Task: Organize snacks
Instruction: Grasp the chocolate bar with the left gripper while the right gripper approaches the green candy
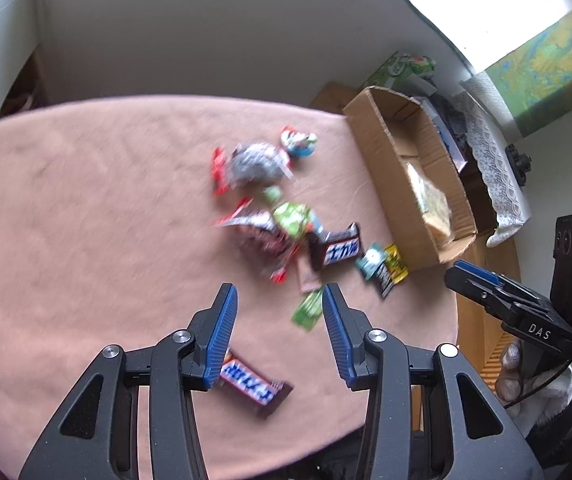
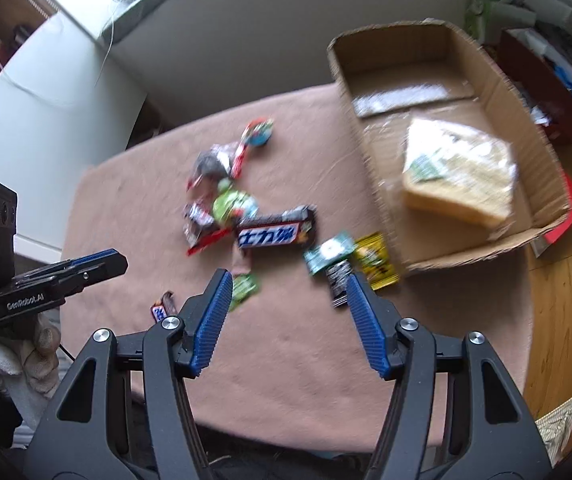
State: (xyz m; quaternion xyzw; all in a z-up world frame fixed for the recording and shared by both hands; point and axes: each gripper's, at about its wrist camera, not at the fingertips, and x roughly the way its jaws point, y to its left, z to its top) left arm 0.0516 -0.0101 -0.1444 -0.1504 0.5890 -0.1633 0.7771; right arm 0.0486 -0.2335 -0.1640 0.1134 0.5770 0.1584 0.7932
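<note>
1. Two grippers hover with nothing held — left gripper [image 1: 279, 300] has its fingers spread wide, a brown Snickers bar [image 1: 251, 386] just beneath its left finger.
2. Right gripper [image 2: 288, 286] is equally wide; loose snack wrappers lie beyond its fingertips.
3. Sorting looks barely begun — next, close on one wrapper and carry it right into the open cardboard box [image 2: 386, 200].

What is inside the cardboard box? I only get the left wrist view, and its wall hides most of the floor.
Observer: One pale yellow wrapped packet lies on the floor of the cardboard box, toward its near end.
Operator: Is the right gripper holding anything?
Observer: No, the right gripper is open and empty.
Operator: What shows nearest its fingers?
Observer: A small black sachet by its right finger, a green sachet by its left.
</note>
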